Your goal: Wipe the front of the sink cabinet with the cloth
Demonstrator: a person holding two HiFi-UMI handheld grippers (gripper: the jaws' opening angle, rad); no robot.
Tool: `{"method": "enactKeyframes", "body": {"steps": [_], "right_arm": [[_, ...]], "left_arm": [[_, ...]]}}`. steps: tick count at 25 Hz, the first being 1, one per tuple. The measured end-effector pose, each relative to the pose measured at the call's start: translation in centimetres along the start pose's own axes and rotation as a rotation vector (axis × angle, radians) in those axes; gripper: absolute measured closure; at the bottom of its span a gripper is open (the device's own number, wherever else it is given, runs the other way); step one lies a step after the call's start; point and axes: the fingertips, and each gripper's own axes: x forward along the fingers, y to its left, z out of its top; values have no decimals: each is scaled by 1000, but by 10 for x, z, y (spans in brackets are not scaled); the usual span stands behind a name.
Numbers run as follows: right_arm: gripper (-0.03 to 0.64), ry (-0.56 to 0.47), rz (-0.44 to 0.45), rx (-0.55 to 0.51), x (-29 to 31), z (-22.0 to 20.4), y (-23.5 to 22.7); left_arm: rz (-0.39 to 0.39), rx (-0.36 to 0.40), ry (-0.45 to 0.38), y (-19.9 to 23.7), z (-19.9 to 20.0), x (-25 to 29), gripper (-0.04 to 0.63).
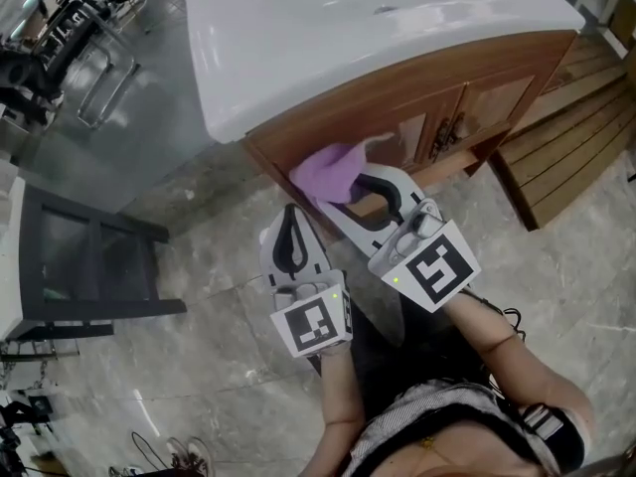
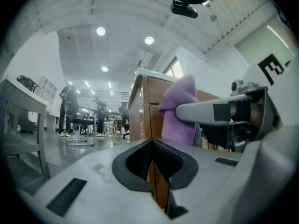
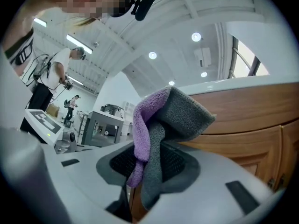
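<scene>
Two grippers are at the wooden sink cabinet (image 1: 397, 102): the right gripper (image 1: 350, 193) is clamped tight on a purple-and-grey cloth (image 1: 328, 172). The cloth is bunched between its jaws and held up to the left part of the cabinet front, just under the white sink (image 1: 328, 38), apparently so the wad can be rubbed across the wood. The left gripper (image 1: 290, 215) hangs nearer the person, just left of the right one, its jaws closed together on nothing and seemingly kept clear of the wiping path.
</scene>
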Motion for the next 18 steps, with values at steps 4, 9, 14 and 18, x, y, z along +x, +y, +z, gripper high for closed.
{"method": "enactKeyframes", "body": {"steps": [4,9,14,18], "right_arm": [[440,-4,-28,-27,3,4,5],[440,-11,-20,-66,8,16,16],[440,-28,-21,-57,16,26,21],[440,-18,4,-52,21,24,24]], "left_arm": [[-7,-27,-18,-1,7,-1,589],[-4,-25,2,4,1,-4,589],[-2,-21,-6,12,3,-9,589],[-16,-20,-15,9,4,-7,589]]}}
